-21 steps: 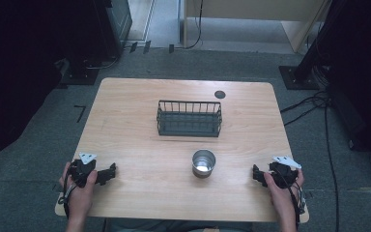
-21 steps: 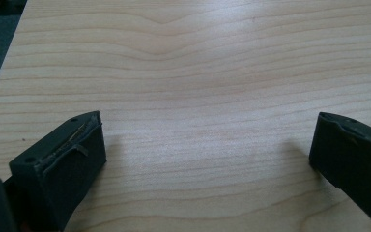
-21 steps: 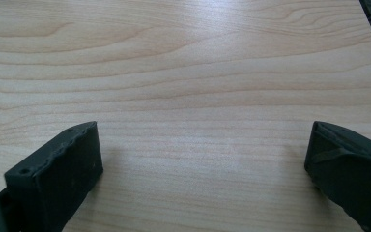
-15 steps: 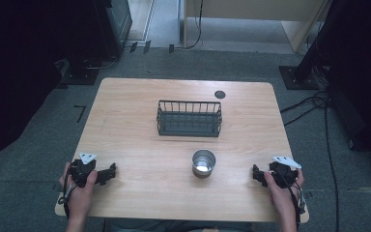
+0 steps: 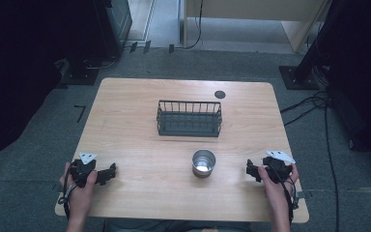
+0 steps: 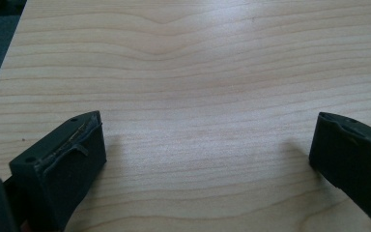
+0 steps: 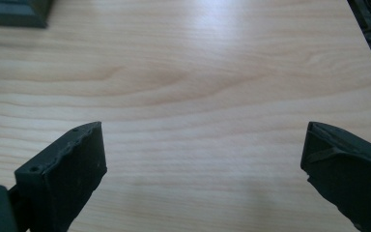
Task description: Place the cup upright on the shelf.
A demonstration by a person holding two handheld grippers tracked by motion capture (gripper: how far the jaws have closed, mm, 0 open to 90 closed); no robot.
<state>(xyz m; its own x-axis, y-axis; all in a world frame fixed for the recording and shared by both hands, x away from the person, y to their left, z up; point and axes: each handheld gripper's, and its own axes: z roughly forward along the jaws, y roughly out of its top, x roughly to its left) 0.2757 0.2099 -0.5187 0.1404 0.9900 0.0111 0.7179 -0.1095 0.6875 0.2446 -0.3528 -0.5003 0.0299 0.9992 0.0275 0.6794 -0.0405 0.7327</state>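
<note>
My left gripper (image 5: pixel 107 173) rests on the wooden table (image 5: pixel 140 145) near its front left corner, held by a hand. In the left gripper view it (image 6: pixel 206 125) is open, with bare wood between the jaws. My right gripper (image 5: pixel 250 170) lies near the front right corner and, in the right gripper view, stands open (image 7: pixel 203 130) over bare wood too. A shiny metal cup (image 5: pixel 203 163) stands upright between the two grippers, nearer the right one and apart from both. A dark wire basket (image 5: pixel 189 118) sits at the table's middle; its corner (image 7: pixel 14 12) shows at the top left of the right gripper view.
A small black round disc (image 5: pixel 219 94) lies near the table's far edge, behind the basket. Cables (image 5: pixel 314 104) run over the grey floor to the right of the table. Dark equipment stands at the back left and right.
</note>
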